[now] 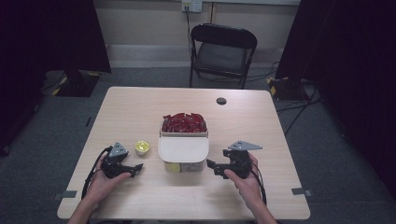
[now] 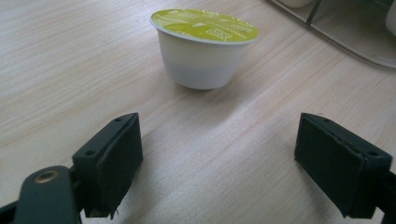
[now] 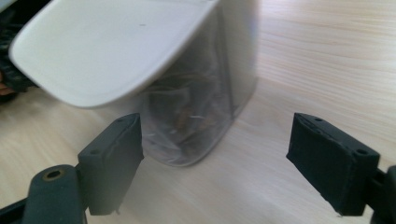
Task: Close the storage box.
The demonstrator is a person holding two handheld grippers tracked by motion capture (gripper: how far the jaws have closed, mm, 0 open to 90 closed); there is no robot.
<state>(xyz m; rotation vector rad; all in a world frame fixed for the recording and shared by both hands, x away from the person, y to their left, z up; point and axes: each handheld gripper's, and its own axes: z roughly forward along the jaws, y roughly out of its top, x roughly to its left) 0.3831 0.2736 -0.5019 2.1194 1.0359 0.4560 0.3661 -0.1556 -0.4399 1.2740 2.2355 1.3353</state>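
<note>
Just ahead of the left tool [image 2: 219, 163], yellow-lidded cup [image 2: 204, 46], jaws released, empty.

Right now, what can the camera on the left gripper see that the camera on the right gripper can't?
The left gripper view has a little white cup with a green foil top, standing upright on the table beyond the open jaws, not touched. The right gripper view has the clear container with its white lid, just past its own open jaws. Both have the light wooden table and two black jaws with nothing between them.
</note>
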